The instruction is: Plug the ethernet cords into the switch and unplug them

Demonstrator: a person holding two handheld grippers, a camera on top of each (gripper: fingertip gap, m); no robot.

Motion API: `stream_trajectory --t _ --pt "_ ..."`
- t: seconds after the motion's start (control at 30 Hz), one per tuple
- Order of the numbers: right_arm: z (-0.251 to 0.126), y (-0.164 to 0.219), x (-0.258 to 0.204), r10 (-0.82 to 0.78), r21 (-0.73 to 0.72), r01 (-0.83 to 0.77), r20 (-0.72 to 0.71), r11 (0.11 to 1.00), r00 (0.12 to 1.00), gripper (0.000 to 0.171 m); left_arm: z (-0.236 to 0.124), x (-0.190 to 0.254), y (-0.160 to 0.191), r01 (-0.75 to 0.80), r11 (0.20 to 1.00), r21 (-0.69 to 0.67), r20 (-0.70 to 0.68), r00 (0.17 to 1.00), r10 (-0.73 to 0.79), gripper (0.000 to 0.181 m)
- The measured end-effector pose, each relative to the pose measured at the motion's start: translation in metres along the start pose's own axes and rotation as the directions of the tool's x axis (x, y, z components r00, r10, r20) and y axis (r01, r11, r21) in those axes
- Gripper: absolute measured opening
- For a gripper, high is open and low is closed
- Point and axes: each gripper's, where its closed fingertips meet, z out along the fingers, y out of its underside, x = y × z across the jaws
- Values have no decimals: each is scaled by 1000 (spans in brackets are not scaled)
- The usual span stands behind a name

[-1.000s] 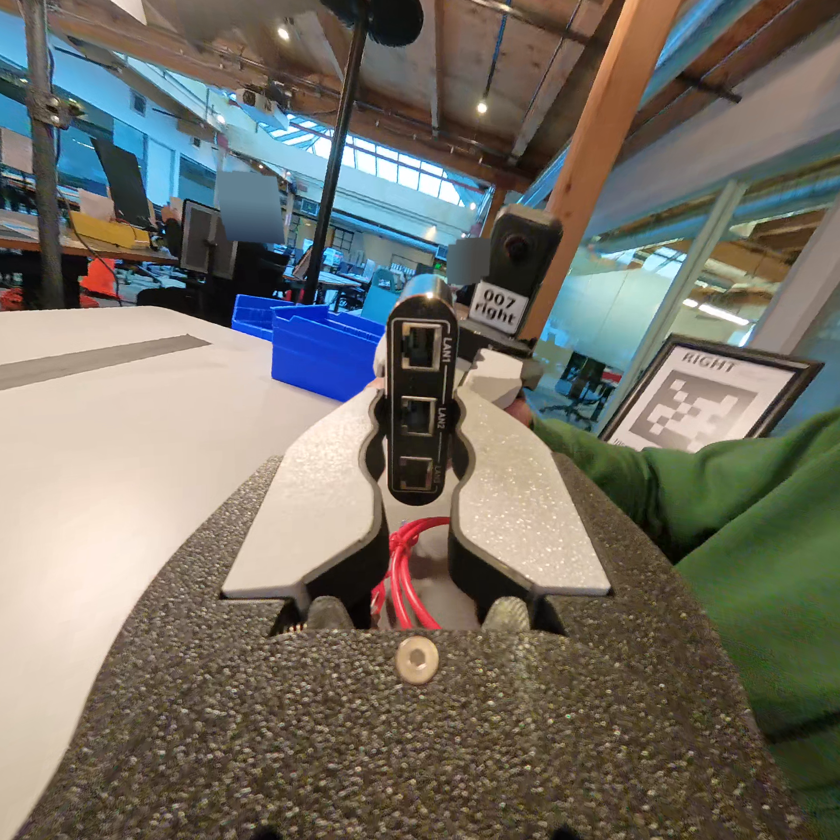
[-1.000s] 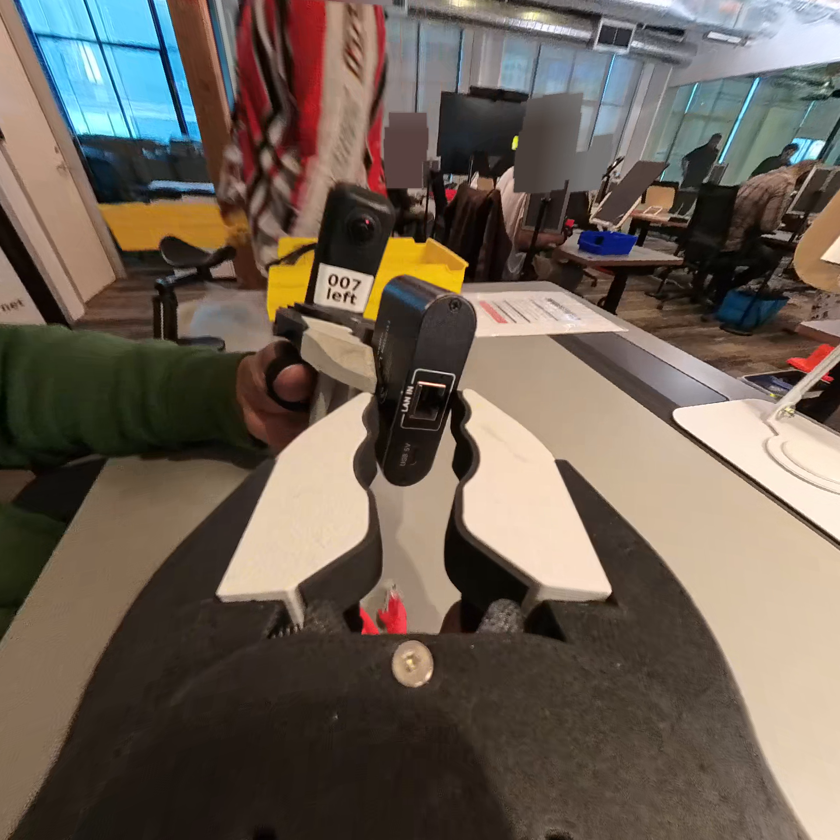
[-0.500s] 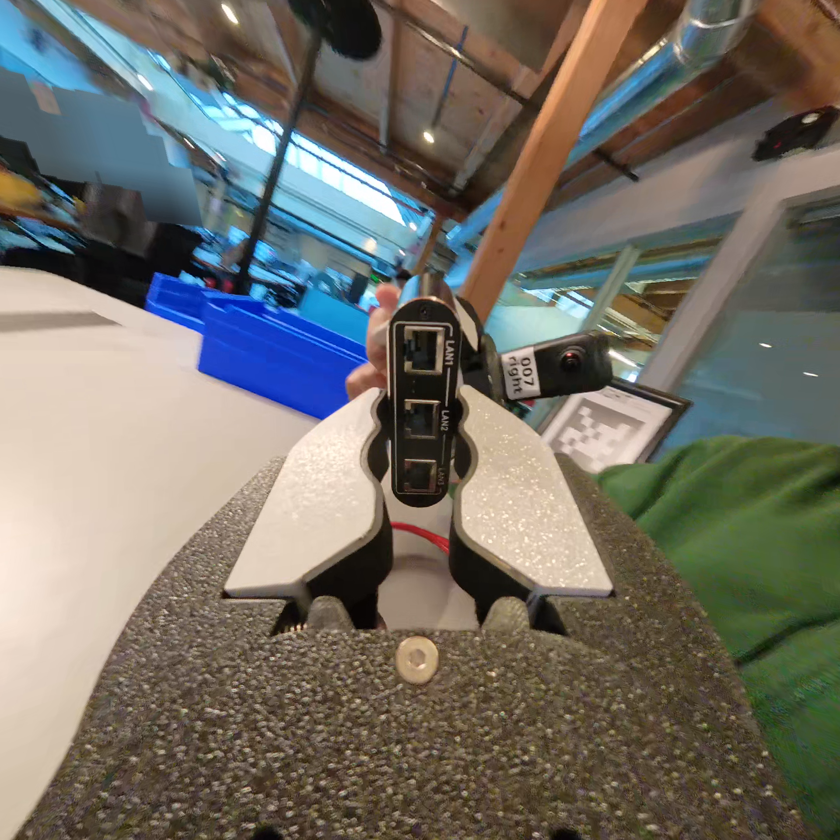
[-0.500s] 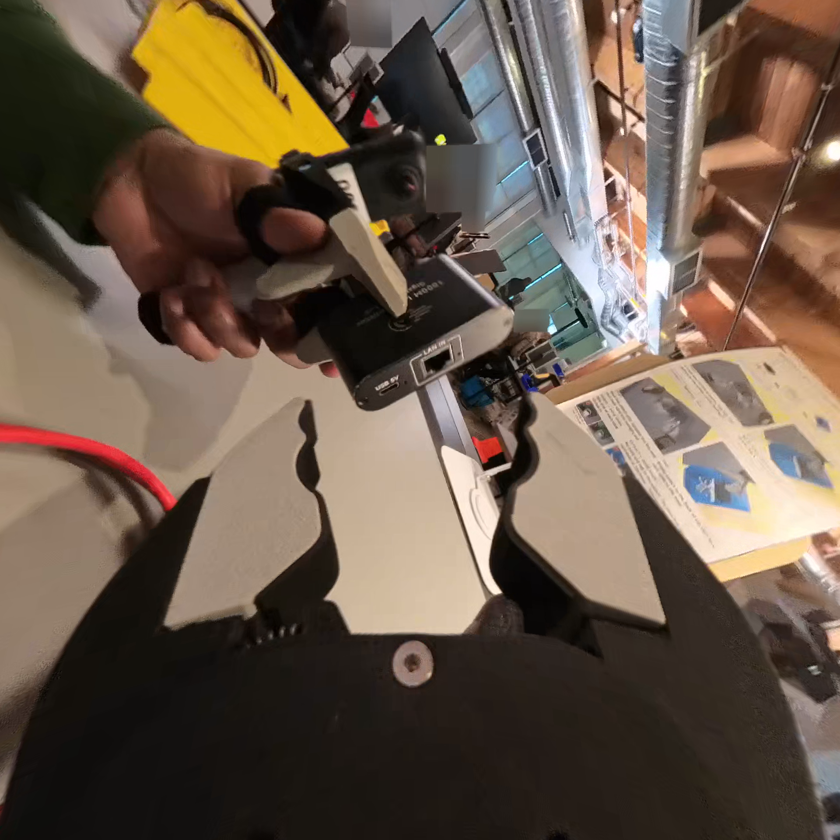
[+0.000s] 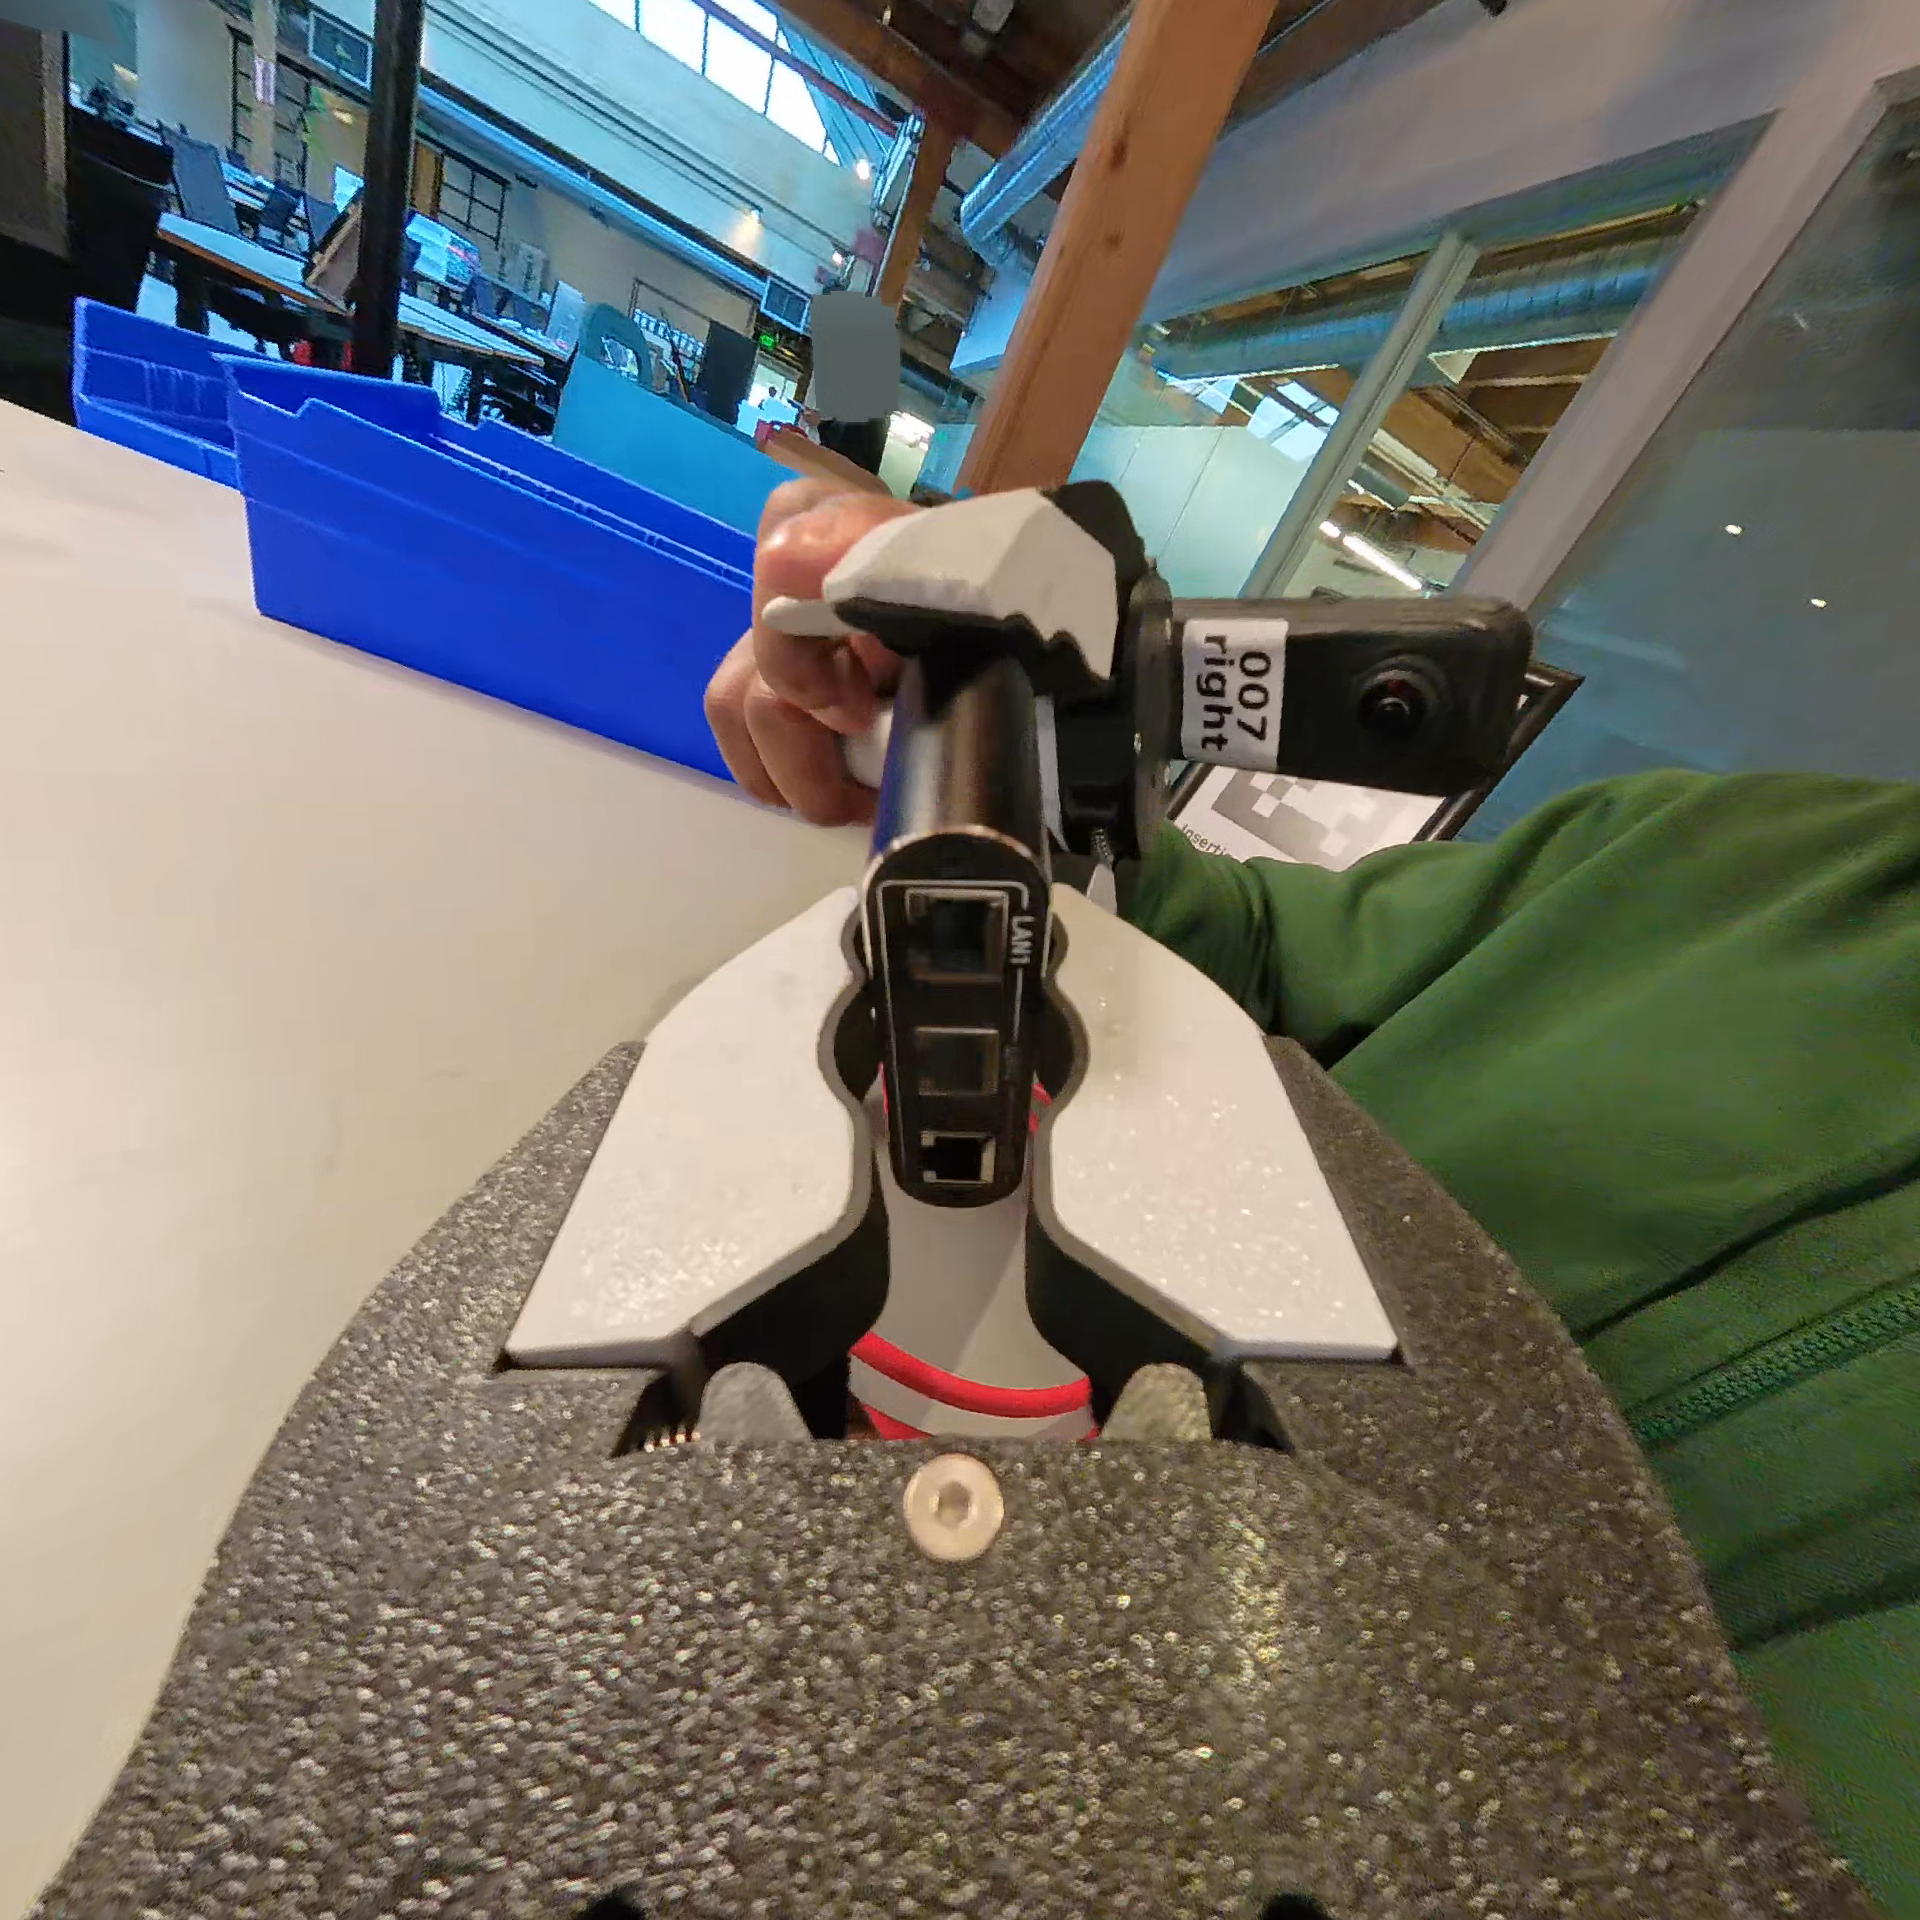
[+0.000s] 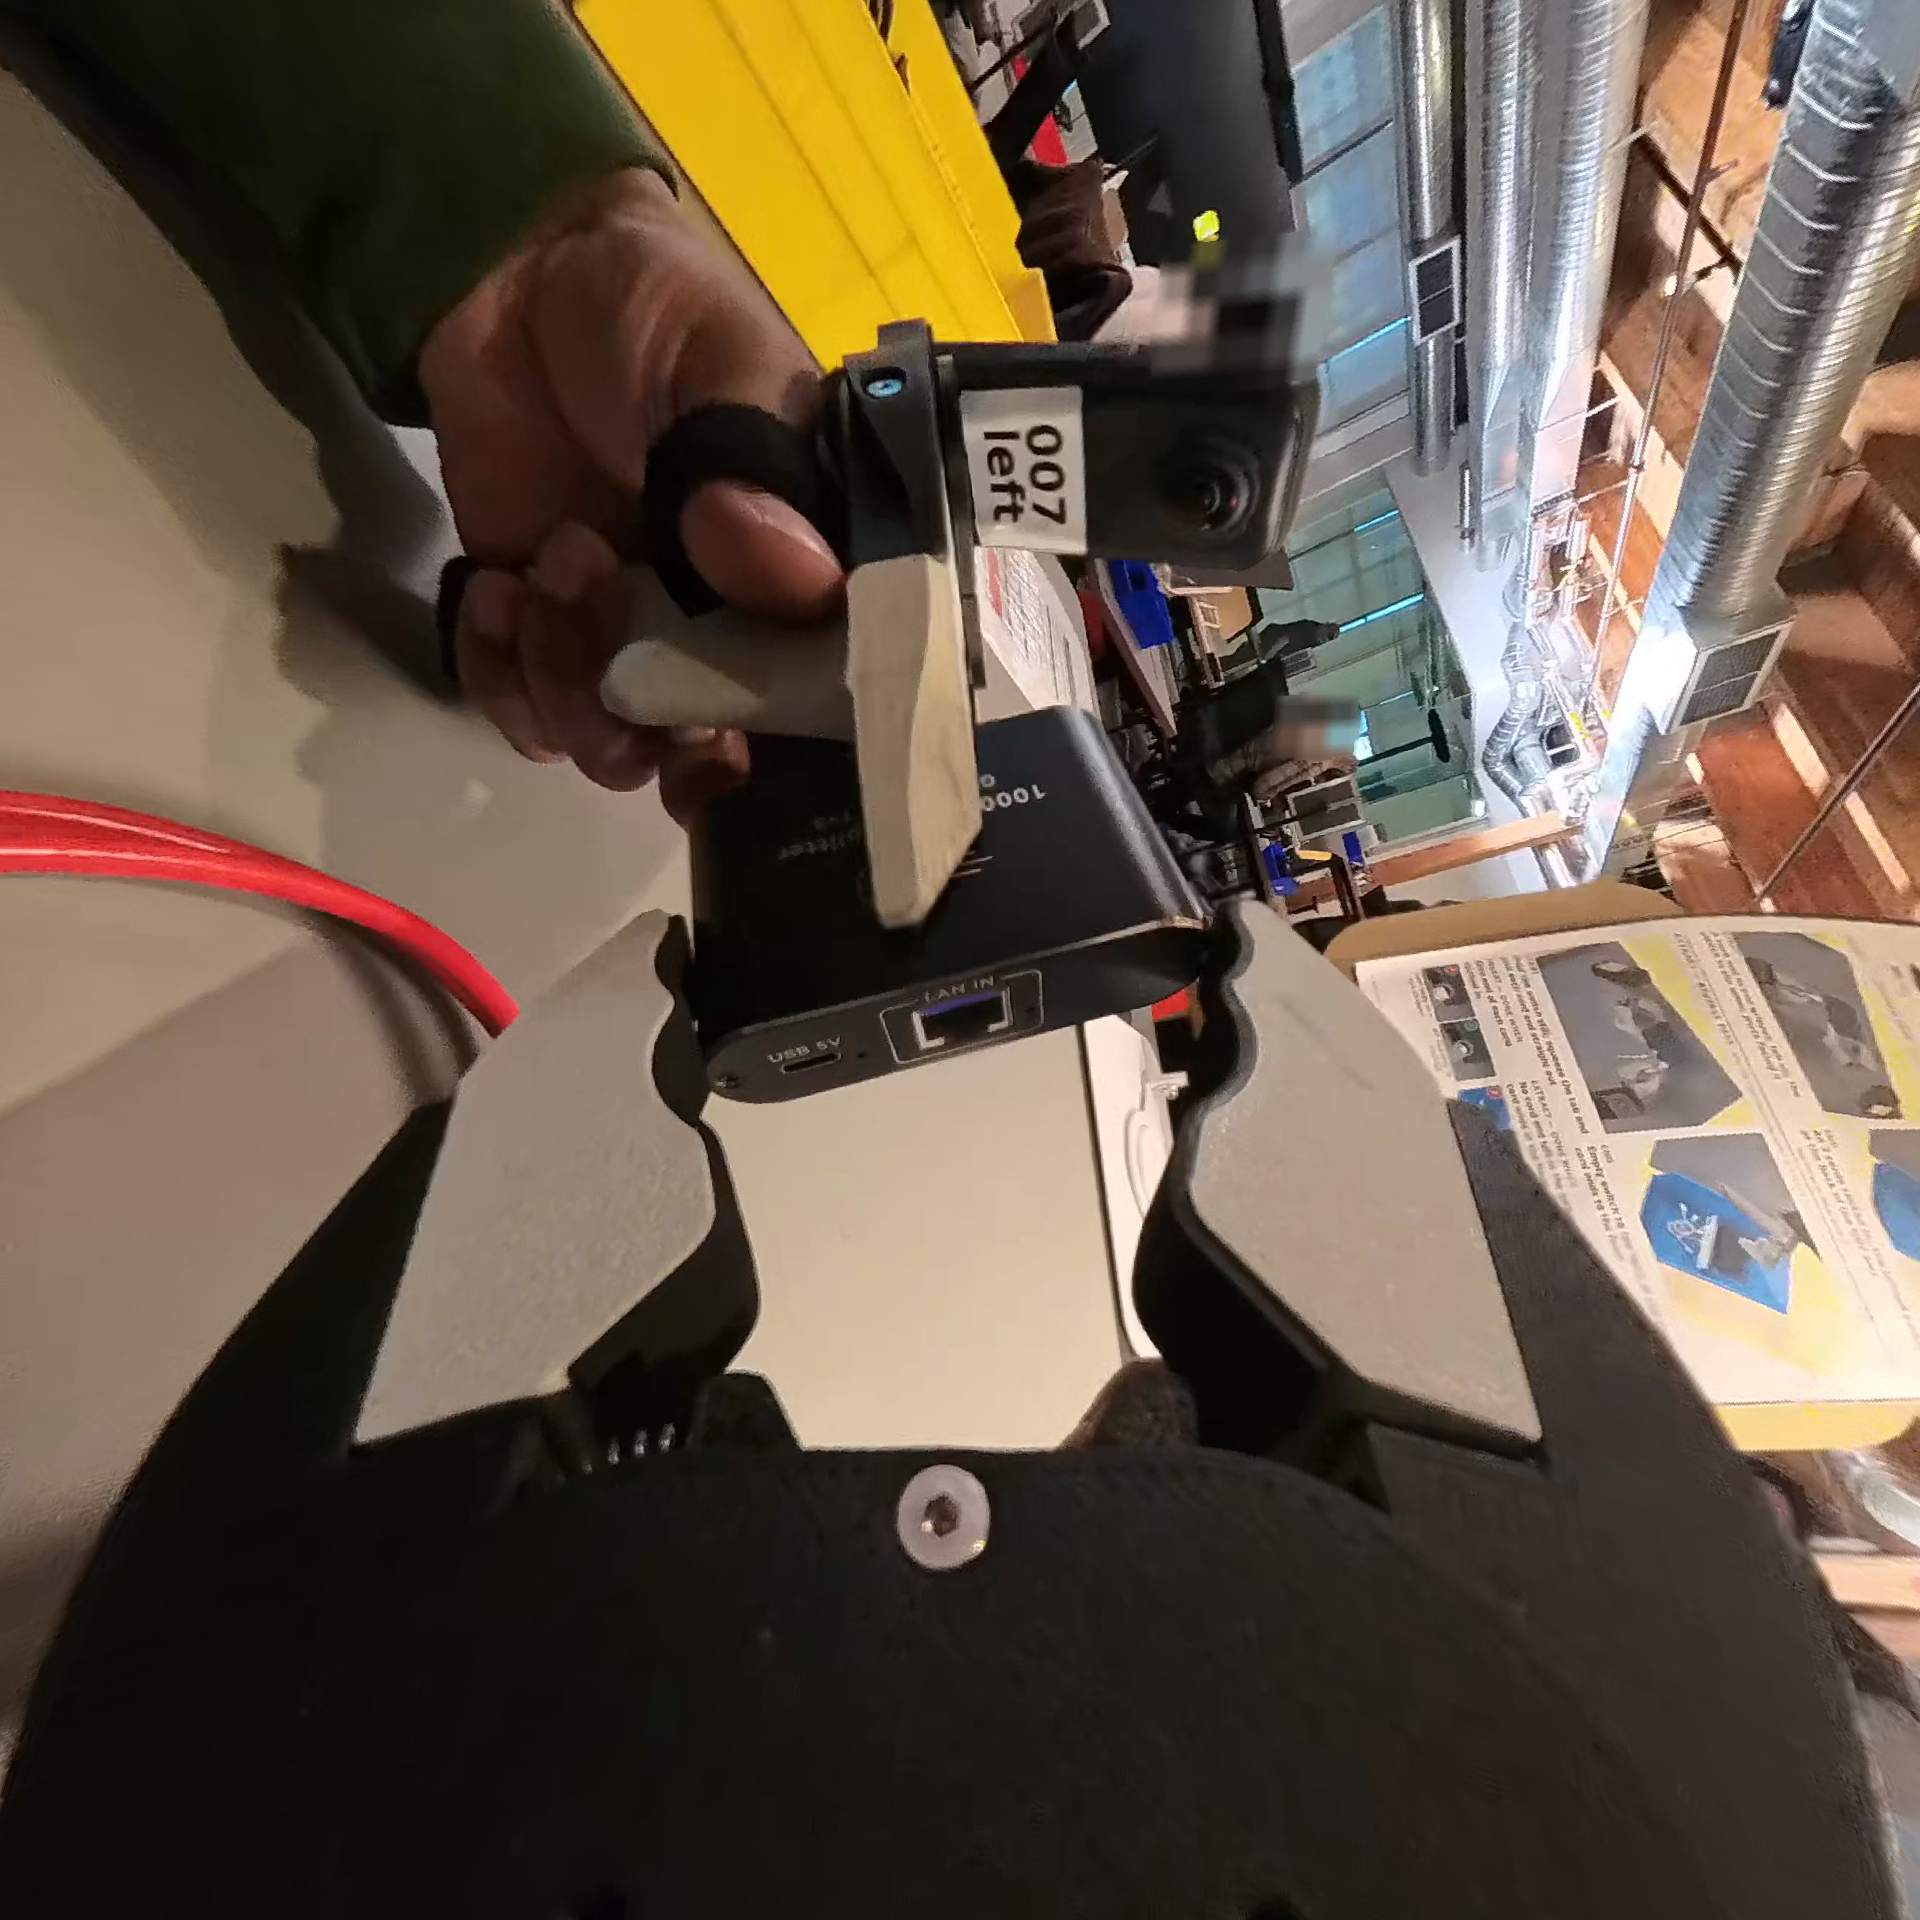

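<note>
Two grippers meet on one black switch [image 5: 961, 1039] at mid-frame: the left gripper [image 5: 956, 1023] clenches its narrow sides, three empty ports facing the lens, while the right gripper [image 6: 940, 982], jaws spread wide, brackets its far end. Red ethernet cords [image 6: 312, 873] trail across the white table [image 5: 312, 883]; blue bins [image 5: 468, 551] stand beyond, upper left.

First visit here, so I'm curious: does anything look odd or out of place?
The black switch isn't resting on the table: the left gripper clamps it edge-up, and the right gripper straddles its other end. Every port in view is empty, while the red cord lies loose on the table.
</note>
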Motion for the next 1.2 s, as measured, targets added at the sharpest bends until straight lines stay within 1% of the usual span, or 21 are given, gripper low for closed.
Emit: stream_trajectory --t 0.3,0.4,0.5,0.57,0.63,0.73,0.8,0.83,0.87,0.93,1.0,1.03,1.07,1.13,1.2 --pt "3 -1 7 -4 -15 3 -65 1000 998 93 -3 -1 -9 -51 998 40 29 998 50 26" --pt "5 5 8 23 -35 -25 -68 999 997 91 -7 -9 -12 -125 992 15 120 985 123 26" --pt "1 17 10 166 -53 -167 -17 985 986 77 -23 -23 -22 -190 982 14 234 955 182 26" --pt "1 35 7 335 -109 -330 36 938 942 70 -35 -31 -25 -202 979 0 293 937 193 26" --pt "4 54 -4 486 -205 -461 98 864 868 66 -43 -38 -24 -176 984 -9 321 932 170 26" --pt "6 64 -21 628 -286 -571 175 769 758 61 -48 -48 -19 -114 993 -21 348 930 114 25" --pt "4 61 -36 723 -347 -637 255 688 642 61 -48 -52 -14 -60 998 -32 356 932 67 25" --pt "3 61 -42 744 -378 -644 274 666 609 60 -48 -54 -10 -30 999 -41 361 932 43 25" --pt "3 64 -46 749 -401 -637 276 659 602 59 -48 -56 -7 -5 999 -47 365 931 22 25" --pt "5 68 -49 750 -415 -630 264 656 607 59 -46 -57 -4 39 999 -36 357 934 -24 25" --pt "11 61 -41 756 -360 -666 250 653 606 59 -44 -54 -9 56 998 15 323 945 -57 26" --pt "17 55 -31 738 -298 -676 220 674 638 65 -43 -51 -13 61 997 44 306 949 -72 26" --pt "21 52 -22 693 -241 -652 171 719 701 70 -42 -49 -17 63 995 73 291 953 -82 25" --pt "26 43 -12 553 -173 -534 91 828 828 79 -41 -44 -25 62 990 126 264 960 -94 25" --pt "31 38 -3 399 -149 -396 -13 906 917 84 -41 -40 -32 62 983 170 236 966 -102 25"
